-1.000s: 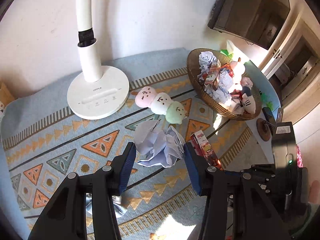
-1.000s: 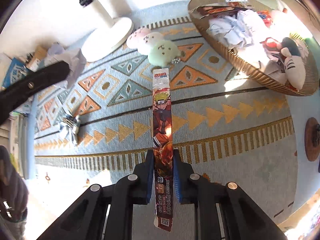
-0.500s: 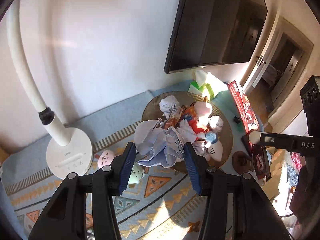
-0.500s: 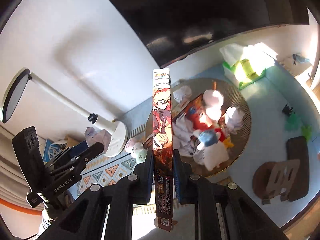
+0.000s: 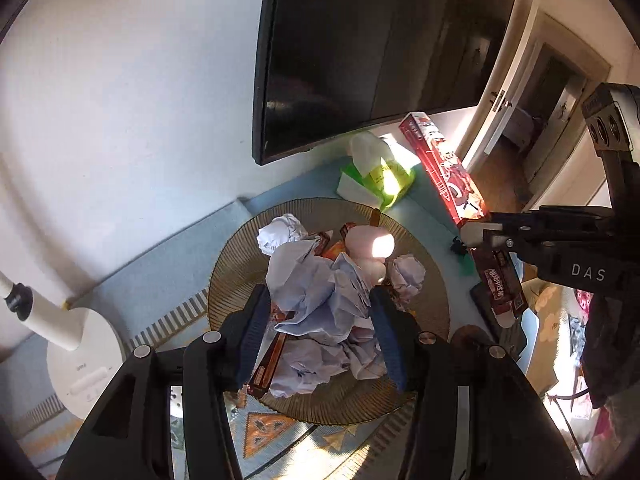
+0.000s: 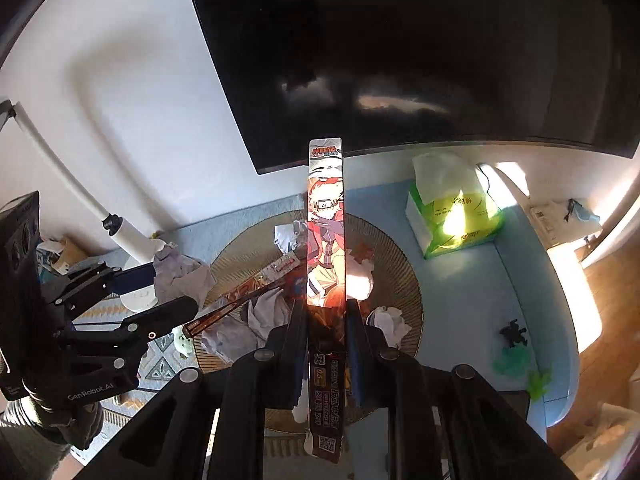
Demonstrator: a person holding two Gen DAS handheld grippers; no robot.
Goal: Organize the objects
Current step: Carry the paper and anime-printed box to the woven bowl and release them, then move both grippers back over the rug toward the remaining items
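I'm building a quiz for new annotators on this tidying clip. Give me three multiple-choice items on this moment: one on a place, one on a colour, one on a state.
1. Where is the tissue pack?
A. Inside the woven basket
B. On the blue tabletop beyond the basket
C. On the lamp base

2. What colour is the crumpled paper in the left tool?
A. Pale lavender
B. Bright red
C. Black

3. What is the right tool doing?
A. Hanging open with nothing in it
B. Shut on a plush toy
C. Shut on the long printed box

Answers:
1 B: the tissue pack stands on the tabletop, outside the woven basket.
2 A: the crumpled paper between the left tool fingers is pale lavender.
3 C: the right tool clamps the long printed box, which stands upright.
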